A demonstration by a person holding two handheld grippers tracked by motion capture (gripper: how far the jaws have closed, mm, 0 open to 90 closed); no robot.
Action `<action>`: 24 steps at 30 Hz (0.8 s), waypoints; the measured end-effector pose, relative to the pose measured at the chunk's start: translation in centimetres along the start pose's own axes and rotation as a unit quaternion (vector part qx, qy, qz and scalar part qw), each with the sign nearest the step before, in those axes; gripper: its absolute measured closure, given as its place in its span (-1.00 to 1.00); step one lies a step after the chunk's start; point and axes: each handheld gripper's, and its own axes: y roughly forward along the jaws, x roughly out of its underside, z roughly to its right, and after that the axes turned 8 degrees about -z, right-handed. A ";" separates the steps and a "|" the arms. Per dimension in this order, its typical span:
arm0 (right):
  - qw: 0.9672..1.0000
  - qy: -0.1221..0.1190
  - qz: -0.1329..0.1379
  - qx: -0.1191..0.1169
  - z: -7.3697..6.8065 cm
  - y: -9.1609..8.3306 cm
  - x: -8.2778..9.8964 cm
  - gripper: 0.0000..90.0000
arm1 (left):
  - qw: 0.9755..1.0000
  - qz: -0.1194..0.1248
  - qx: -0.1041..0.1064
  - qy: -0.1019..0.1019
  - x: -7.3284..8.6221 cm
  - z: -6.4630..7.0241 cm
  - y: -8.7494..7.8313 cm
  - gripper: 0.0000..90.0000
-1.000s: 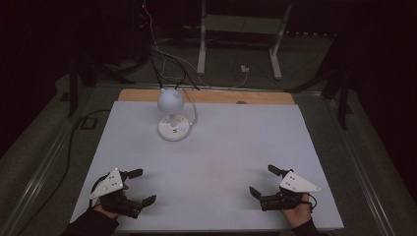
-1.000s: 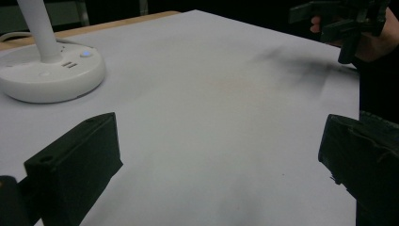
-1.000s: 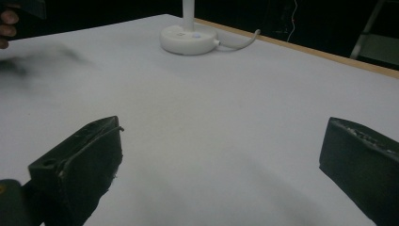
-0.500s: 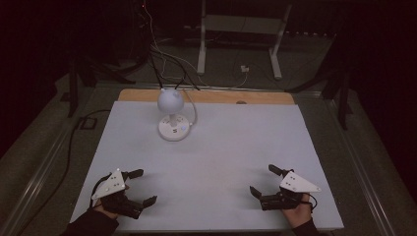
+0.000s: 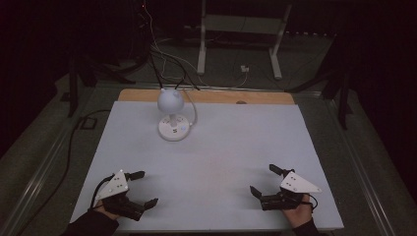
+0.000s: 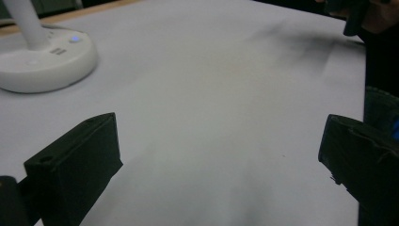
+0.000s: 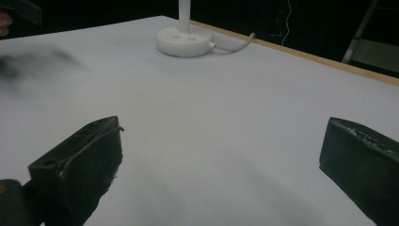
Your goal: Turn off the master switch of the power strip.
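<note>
My left gripper rests low over the near left corner of the white table, jaws spread wide with nothing between them. My right gripper sits at the near right, also open and empty. A white lamp with a round head and a disc base stands at the back left of the table. In the left gripper view the lamp base lies ahead at upper left, and the wide gap of that gripper frames bare table. The right gripper view has the lamp base far ahead beyond its own gripper.
A wooden strip runs along the table's far edge. The lamp's white cable curls behind its base. Dark cables and a white metal stand lie on the floor beyond the table.
</note>
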 end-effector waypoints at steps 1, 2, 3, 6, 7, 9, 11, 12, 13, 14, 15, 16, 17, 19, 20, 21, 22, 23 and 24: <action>1.000 0.001 0.001 0.000 0.0 0.0 0.0 -1.00 | 1.000 -0.002 0.002 0.000 0.0 0.1 0.1 -1.00; 1.000 0.003 0.003 -0.001 0.0 0.0 0.0 -1.00 | 1.000 -0.004 0.001 0.002 -0.1 0.2 0.1 -1.00; 1.000 0.005 0.003 -0.001 0.0 -0.1 0.0 -1.00 | 1.000 -0.005 0.001 0.004 -0.2 0.2 0.1 -1.00; 1.000 0.004 0.003 -0.001 0.0 -0.1 0.0 -1.00 | 1.000 -0.005 -0.001 0.001 -0.4 0.4 0.0 -1.00; 1.000 0.004 0.003 -0.001 0.0 -0.1 0.0 -1.00 | 1.000 -0.004 -0.002 0.000 -0.5 0.5 0.0 -1.00; 1.000 0.005 0.003 -0.003 0.0 -0.1 0.0 -1.00 | 1.000 -0.003 -0.002 0.001 -0.7 0.6 -0.1 -1.00; 1.000 0.004 0.002 -0.003 -0.1 -0.1 0.0 -1.00 | 1.000 -0.005 0.001 0.003 -0.9 0.7 -0.1 -1.00; 1.000 0.004 0.002 -0.003 -0.1 -0.1 0.0 -1.00 | 1.000 -0.004 0.002 0.003 -0.9 0.7 0.0 -1.00; 1.000 0.004 0.002 -0.003 -0.1 -0.1 0.0 -1.00 | 1.000 -0.004 0.002 0.003 -0.9 0.7 0.0 -1.00; 1.000 0.005 0.004 -0.003 -0.1 -0.1 0.0 -1.00 | 1.000 -0.003 0.002 0.003 -1.1 0.8 0.0 -1.00; 1.000 0.008 0.006 -0.006 -0.1 -0.2 0.0 -1.00 | 1.000 -0.004 0.002 0.003 -1.1 0.8 0.0 -1.00; 1.000 0.009 0.009 -0.008 -0.1 -0.2 0.0 -1.00 | 1.000 -0.004 0.003 0.003 -1.2 0.8 0.0 -1.00; 1.000 0.010 0.012 -0.007 -0.1 -0.3 -0.1 -1.00 | 1.000 -0.004 0.003 0.003 -1.2 0.8 0.0 -1.00; 1.000 0.011 0.015 -0.007 -0.1 -0.4 -0.1 -1.00 | 1.000 -0.003 0.004 0.004 -1.4 1.1 0.0 -1.00; 1.000 0.011 0.015 -0.006 -0.1 -0.4 -0.1 -1.00 | 1.000 -0.003 0.004 0.004 -1.4 1.1 0.0 -1.00; 1.000 0.009 0.013 -0.004 -0.1 -0.3 -0.1 -1.00 | 1.000 -0.002 0.001 0.008 -1.6 1.2 0.1 -1.00; 1.000 0.008 0.011 -0.004 -0.1 -0.3 -0.1 -1.00 | 1.000 -0.001 0.002 0.009 -1.6 1.2 0.1 -1.00; 1.000 0.006 0.009 -0.004 -0.2 -0.2 -0.1 -1.00 | 1.000 -0.003 0.003 0.007 -1.7 1.2 0.1 -1.00; 1.000 0.006 0.007 -0.004 -0.2 -0.2 -0.1 -1.00 | 1.000 -0.003 0.003 0.007 -1.7 1.2 0.1 -1.00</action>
